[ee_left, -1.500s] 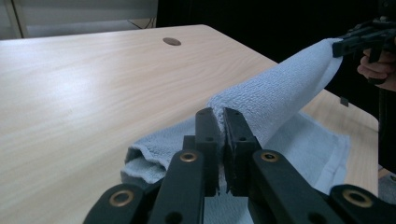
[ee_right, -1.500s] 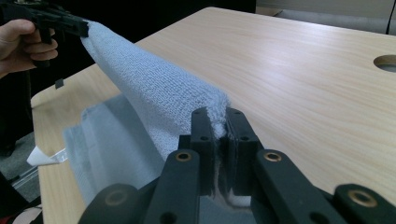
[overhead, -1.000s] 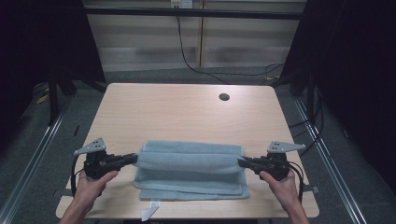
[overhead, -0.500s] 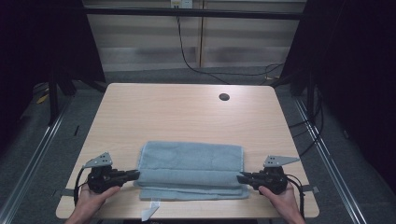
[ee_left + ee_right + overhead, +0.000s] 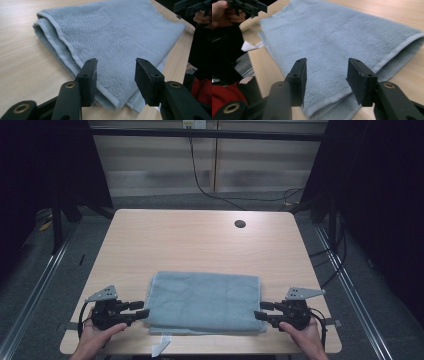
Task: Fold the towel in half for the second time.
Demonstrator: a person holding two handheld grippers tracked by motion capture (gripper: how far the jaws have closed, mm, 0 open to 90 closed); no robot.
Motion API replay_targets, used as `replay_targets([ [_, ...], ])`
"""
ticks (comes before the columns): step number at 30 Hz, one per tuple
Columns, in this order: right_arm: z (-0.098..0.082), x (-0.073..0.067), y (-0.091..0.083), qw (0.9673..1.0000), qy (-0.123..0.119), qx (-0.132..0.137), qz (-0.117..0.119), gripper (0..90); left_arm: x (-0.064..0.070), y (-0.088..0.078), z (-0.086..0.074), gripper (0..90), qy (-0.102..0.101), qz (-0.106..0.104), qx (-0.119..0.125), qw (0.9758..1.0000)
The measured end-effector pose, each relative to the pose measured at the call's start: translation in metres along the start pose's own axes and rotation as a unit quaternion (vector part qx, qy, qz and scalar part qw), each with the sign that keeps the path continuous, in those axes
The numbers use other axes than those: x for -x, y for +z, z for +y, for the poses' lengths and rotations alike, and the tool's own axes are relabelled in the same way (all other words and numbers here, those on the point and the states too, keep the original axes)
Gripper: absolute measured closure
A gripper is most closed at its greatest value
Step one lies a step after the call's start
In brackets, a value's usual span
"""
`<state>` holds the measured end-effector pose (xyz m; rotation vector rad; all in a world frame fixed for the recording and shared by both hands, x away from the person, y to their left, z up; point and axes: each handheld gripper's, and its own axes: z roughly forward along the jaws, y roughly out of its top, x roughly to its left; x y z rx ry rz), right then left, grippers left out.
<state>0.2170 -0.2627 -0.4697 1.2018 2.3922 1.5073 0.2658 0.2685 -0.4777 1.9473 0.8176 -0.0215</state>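
Note:
A grey-blue towel lies folded flat on the near half of the wooden table. My left gripper rests at the towel's near left corner, and its jaws have just been opening. In the left gripper view the jaws stand apart over the towel's hemmed corner without pressing it. My right gripper sits at the near right corner; its jaws have just been opening too. In the right gripper view they straddle the towel edge with gaps on both sides.
A dark round hole sits in the table's far right part. The towel's white tag sticks out over the table's near edge. Metal rails run along the floor on both sides, and cables hang at the back.
Both grippers drew the towel's ends toward the near edge and lowered them. Their jaws then opened and let go, and the towel now lies flat.

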Motion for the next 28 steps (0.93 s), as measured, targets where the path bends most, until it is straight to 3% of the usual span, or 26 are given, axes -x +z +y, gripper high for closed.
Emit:
replay_targets([
  [6, 0.015, 0.008, -0.002, 0.9992, -0.001, 0.017, -0.035, 43.6, -0.01, 0.0, 0.016, 40.2, -0.01, 0.042, 0.004, 0.9991],
  [9, 0.023, 0.016, -0.004, 0.9979, 0.001, 0.032, -0.057, 41.0, -0.021, -0.001, 0.024, 38.3, -0.018, 0.059, 0.017, 0.9979],
  [11, 0.026, 0.023, -0.006, 0.9965, 0.008, 0.042, -0.072, 39.3, -0.032, -0.002, 0.028, 37.0, -0.025, 0.06, 0.021, 0.9977],
  [12, 0.027, 0.027, -0.007, 0.996, 0.009, 0.044, -0.077, 39.2, -0.038, -0.004, 0.029, 36.6, -0.038, 0.063, 0.032, 0.9968],
  [14, 0.025, 0.035, -0.007, 0.9938, 0.019, 0.058, -0.093, 38.3, -0.044, -0.008, 0.029, 32.2, -0.04, 0.098, 0.044, 0.9934],
  [19, 0.018, 0.047, -0.01, 0.99, 0.027, 0.055, -0.127, 33.6, -0.058, -0.014, 0.015, 30.4, -0.038, 0.132, 0.036, 0.9899],
  [21, 0.016, 0.051, -0.015, 0.9877, 0.036, 0.063, -0.139, 31.6, -0.063, -0.015, 0.009, 29.6, -0.036, 0.157, 0.032, 0.9864],
  [22, 0.015, 0.052, -0.017, 0.986, 0.038, 0.063, -0.15, 30.9, -0.064, -0.015, 0.007, 29.0, -0.046, 0.161, 0.024, 0.9855],
  [23, 0.014, 0.052, -0.018, 0.9846, 0.037, 0.064, -0.159, 30.1, -0.06, -0.017, 0.006, 25.8, -0.031, 0.159, 0.022, 0.9865],
  [24, 0.012, 0.053, -0.02, 0.9836, 0.039, 0.064, -0.164, 28.8, -0.057, -0.017, 0.005, 26.1, -0.024, 0.166, 0.031, 0.9854],
  [28, 0.005, 0.053, -0.021, 0.9821, 0.046, 0.058, -0.173, 27.7, -0.05, -0.018, 0.0, 24.5, -0.022, 0.167, 0.028, 0.9852],
])
